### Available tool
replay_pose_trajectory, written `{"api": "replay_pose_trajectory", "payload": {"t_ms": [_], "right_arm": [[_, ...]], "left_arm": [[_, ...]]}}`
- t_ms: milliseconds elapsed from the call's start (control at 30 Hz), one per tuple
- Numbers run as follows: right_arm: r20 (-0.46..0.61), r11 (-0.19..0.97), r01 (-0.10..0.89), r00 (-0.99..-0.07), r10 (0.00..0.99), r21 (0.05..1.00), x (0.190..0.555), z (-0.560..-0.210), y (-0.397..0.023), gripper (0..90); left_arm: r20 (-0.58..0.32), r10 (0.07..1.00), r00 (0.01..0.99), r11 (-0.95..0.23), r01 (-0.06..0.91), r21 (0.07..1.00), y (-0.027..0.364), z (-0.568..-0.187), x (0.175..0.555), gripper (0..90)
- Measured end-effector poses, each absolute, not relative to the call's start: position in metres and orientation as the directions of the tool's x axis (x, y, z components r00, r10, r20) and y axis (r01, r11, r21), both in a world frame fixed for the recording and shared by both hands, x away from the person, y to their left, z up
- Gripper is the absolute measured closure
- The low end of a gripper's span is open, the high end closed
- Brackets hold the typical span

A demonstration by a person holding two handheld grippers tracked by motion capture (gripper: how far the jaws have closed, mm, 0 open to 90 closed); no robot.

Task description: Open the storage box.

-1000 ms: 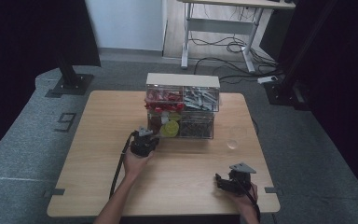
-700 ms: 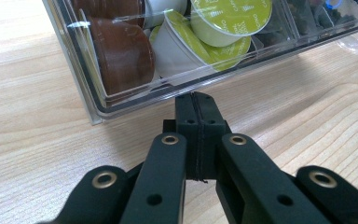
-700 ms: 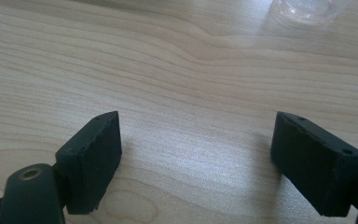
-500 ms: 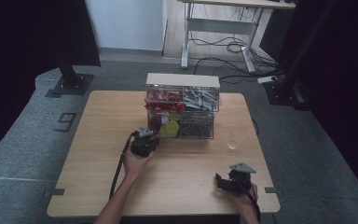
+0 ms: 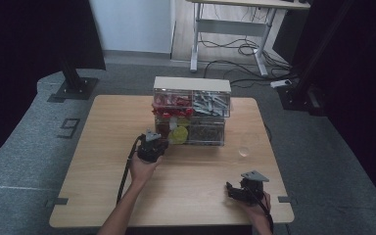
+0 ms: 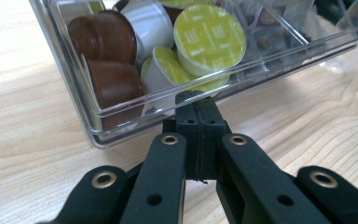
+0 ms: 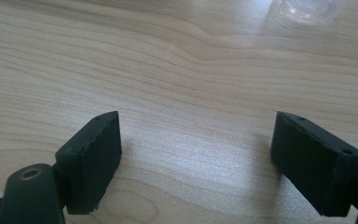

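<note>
Nearest the person, the right gripper point(image 5: 231, 190) lies low at the front right corner of the wooden desk point(image 5: 103, 161), cradled in the right hand point(image 5: 254, 208). In the right gripper view its jaws stand wide apart with bare wood between them and nothing held. A small clear cup point(image 7: 310, 9) stands farther off on the desk, well apart from that gripper; in the high view it shows as a faint ring point(image 5: 245, 151) right of the organiser.

Farther in, the left hand point(image 5: 143, 166) holds the left gripper point(image 5: 162, 142) up against the front of a clear plastic drawer point(image 6: 88, 112). In the left gripper view its jaws are pressed flat together, with nothing seen between them, and their tips touch the drawer's front wall low down, near the middle.

The drawer is see-through with thick glossy walls and rests on the desk. It holds a loose heap of coffee capsules: two dark brown ones point(image 6: 103, 37) at the left, a white one point(image 6: 149, 25) behind, and several with round lime-green foil lids point(image 6: 210, 37), the largest lid facing the camera and printed with small pale squares.

The drawer belongs to the bottom row of a clear organiser point(image 5: 192, 84) standing at the middle of the desk's far half, under a pale lid. Its upper compartments hold red items at the left and grey ones at the right.
</note>
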State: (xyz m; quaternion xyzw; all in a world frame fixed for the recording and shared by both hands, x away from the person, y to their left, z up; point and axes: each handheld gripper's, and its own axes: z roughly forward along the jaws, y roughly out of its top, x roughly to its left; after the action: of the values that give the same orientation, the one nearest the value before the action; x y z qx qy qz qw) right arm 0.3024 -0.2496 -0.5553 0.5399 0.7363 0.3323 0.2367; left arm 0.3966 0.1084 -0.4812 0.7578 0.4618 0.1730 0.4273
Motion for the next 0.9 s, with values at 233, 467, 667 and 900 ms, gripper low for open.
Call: {"api": "replay_pose_trajectory", "payload": {"t_ms": [233, 467, 667, 900], "right_arm": [[0.011, 0.195, 0.638, -0.304, 0.953, 0.745, 0.302, -0.555, -0.25, 16.6], [0.011, 0.195, 0.638, -0.304, 0.953, 0.745, 0.302, -0.555, -0.25, 16.6], [0.011, 0.195, 0.638, -0.304, 0.952, 0.745, 0.302, -0.555, -0.25, 16.6], [0.009, 0.197, 0.637, -0.305, 0.952, 0.746, 0.302, -0.555, -0.25, 16.6]], "left_arm": [[-0.125, 0.847, 0.517, -0.216, 0.549, 0.807, 0.108, -0.476, 0.398, 90.0], [-0.125, 0.846, 0.518, -0.209, 0.539, 0.816, 0.108, -0.468, 0.4, 90.0], [-0.149, 0.848, 0.509, -0.182, 0.543, 0.82, 0.114, -0.46, 0.405, 90.0], [-0.143, 0.85, 0.507, -0.177, 0.53, 0.829, 0.115, -0.451, 0.407, 90.0]]}}
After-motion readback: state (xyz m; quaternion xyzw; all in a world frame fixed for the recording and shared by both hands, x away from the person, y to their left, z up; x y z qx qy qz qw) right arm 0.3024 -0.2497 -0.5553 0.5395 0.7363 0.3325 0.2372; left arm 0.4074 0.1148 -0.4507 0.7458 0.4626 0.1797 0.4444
